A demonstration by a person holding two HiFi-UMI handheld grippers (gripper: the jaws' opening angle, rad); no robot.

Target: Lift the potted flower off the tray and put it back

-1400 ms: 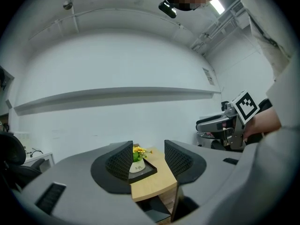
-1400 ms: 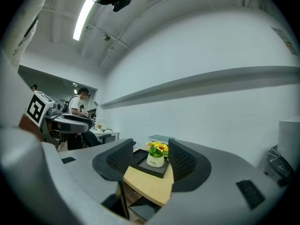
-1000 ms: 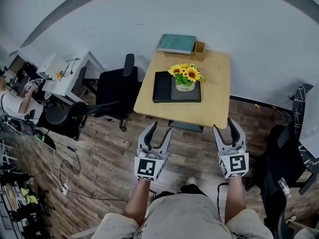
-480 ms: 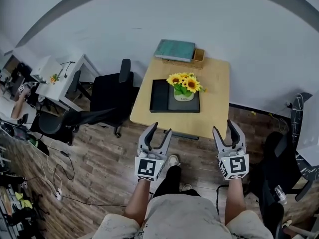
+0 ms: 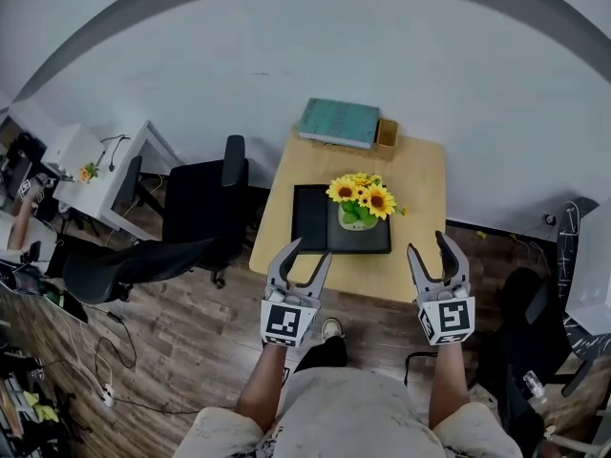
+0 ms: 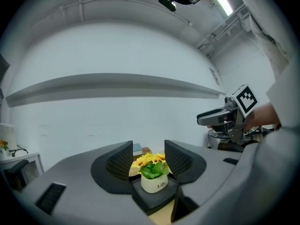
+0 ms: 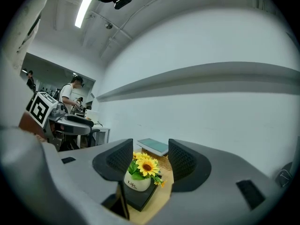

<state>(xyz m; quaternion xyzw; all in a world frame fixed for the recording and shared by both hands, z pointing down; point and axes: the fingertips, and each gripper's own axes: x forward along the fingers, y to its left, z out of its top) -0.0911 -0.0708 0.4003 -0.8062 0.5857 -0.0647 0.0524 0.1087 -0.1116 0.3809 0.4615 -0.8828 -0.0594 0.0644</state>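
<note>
Only the right gripper view catches a person (image 7: 70,95) standing at the far desks. From overhead, the potted sunflower (image 5: 360,203) sits on its black tray (image 5: 310,219) on the counter (image 5: 420,189). The left tongs (image 5: 307,249) and right tongs (image 5: 430,244) both gape, empty, touching nothing.

The scene is taken in by the head view from high above, steeply downward, with the left claw (image 5: 307,251) and right claw (image 5: 430,246) low in frame and the bench (image 5: 420,179) just beyond them. The left gripper view and right gripper view are aimed level along their own jaws from near the bench's front edge. The potted flower (image 5: 360,203) on its tray (image 5: 310,219) is shared by all three.
</note>
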